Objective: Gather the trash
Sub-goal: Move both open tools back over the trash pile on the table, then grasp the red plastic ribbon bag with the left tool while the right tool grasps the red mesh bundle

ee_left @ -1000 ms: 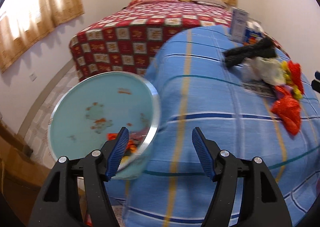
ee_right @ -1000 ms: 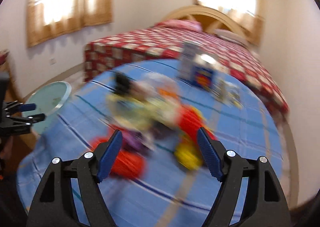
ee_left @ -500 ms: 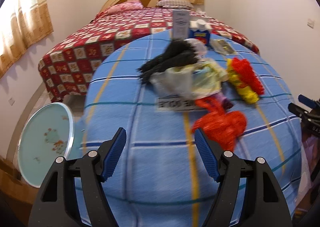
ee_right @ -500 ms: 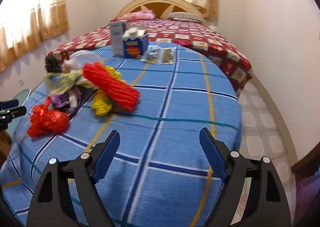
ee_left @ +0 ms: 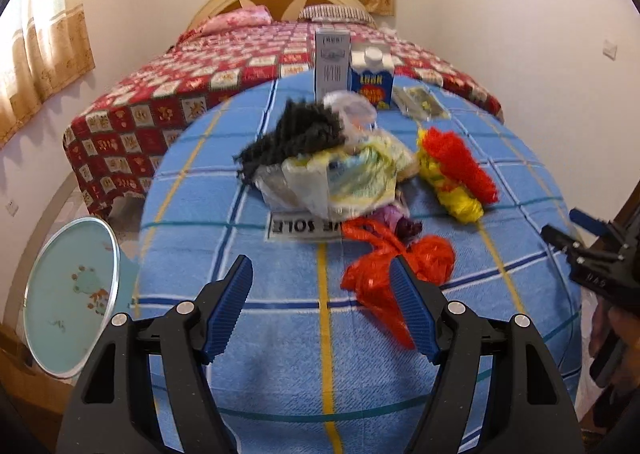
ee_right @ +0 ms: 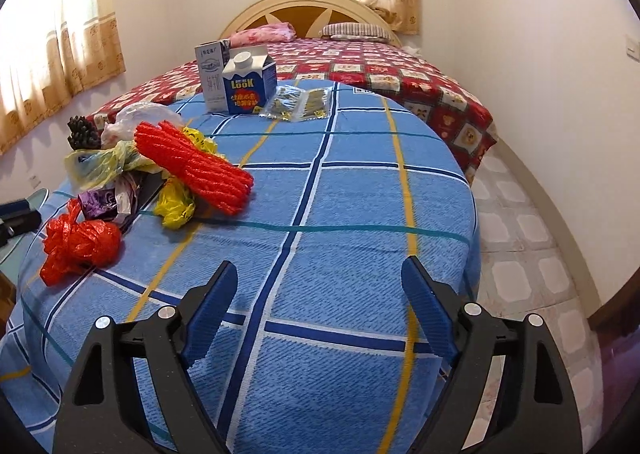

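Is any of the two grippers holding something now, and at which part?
Nothing is held. The left gripper and the right gripper are both open above the blue cloth, with nothing between their fingers.

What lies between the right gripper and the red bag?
Only bare blue cloth lies between the right gripper and the red bag, in the right wrist view.

Right gripper (ee_right: 318,308) agape above tablecloth (ee_right: 352,190)
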`<state>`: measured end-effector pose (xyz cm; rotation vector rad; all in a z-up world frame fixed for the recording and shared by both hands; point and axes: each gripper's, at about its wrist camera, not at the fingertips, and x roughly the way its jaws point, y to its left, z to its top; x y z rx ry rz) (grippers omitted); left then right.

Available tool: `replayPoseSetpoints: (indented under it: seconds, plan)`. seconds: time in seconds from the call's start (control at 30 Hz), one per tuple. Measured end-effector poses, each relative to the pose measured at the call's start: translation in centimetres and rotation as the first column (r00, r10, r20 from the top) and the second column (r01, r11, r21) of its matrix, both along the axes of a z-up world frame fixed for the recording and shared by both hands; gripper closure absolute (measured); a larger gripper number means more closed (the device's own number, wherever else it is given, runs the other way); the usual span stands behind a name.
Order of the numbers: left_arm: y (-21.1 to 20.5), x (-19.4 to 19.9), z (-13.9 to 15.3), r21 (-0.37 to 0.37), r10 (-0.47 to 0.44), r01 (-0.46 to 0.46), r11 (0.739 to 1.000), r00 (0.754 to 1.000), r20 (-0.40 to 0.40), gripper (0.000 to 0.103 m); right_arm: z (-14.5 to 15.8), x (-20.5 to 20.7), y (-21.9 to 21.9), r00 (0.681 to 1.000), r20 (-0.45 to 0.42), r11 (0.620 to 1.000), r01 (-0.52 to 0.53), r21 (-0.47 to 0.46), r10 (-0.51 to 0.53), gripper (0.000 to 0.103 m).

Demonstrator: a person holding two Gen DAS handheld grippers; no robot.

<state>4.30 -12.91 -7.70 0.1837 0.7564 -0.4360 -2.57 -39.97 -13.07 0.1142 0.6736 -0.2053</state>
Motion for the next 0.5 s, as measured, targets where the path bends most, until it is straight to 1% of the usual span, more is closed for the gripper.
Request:
replayPoseSetpoints:
  seconds: [0.07, 0.13, 0.2, 0.27, 0.3, 0.37, 0.43, 0.5]
  plan:
    - [-0.4, 0.1, 0.0, 0.005, -0.006, 0.006, 1.000, 1.000, 0.000, 0.032, 0.0, 0.0, 0.0, 1.000, 0.003, 1.000, 0.007, -0.004, -0.007, 0.020]
    - [-1.4, 0.1, -0.6, 0.022, -0.023, 0.023, 0.999, 1.000, -0.011, 0.032, 0.2, -0.1, -0.1, 1.000, 0.009, 1.000, 0.016, -0.007, -0.016, 0.020]
    - [-2.5, 0.2, -1.6, 0.056, -0.029, 0.030, 0.998, 0.999, -0.018, 0.032, 0.2, -0.1, -0.4, 1.000, 0.012, 1.000, 0.025, -0.006, -0.025, 0.020]
    - [-3.0, 0.6, -2.7, 0.054, -0.042, 0.045, 0.998, 0.997, -0.062, 0.032, 0.3, -0.2, -0.6, 0.999, 0.014, 1.000, 0.029, 0.000, -0.029, 0.020]
    - [-3.1, 0.7, -3.2, 0.041, -0.058, 0.062, 0.997, 0.994, -0.091, 0.035, 0.3, -0.2, -0.7, 0.999, 0.016, 1.000, 0.030, 0.004, -0.030, 0.020]
    - [-3.0, 0.7, -3.6, 0.025, -0.080, 0.083, 0.996, 0.991, -0.112, 0.050, 0.3, -0.3, -0.7, 0.999, 0.019, 1.000, 0.028, 0.006, -0.028, 0.019]
    - [-2.6, 0.9, -3.7, -0.028, -0.120, 0.117, 0.993, 0.981, -0.151, 0.083, 0.3, -0.3, -0.5, 0.999, 0.022, 1.000, 0.024, 0.006, -0.024, 0.018]
    - [-2.3, 0.8, -3.6, -0.034, -0.134, 0.130, 0.991, 0.979, -0.154, 0.090, 0.2, -0.1, -0.2, 1.000, 0.019, 1.000, 0.015, 0.007, -0.015, 0.018]
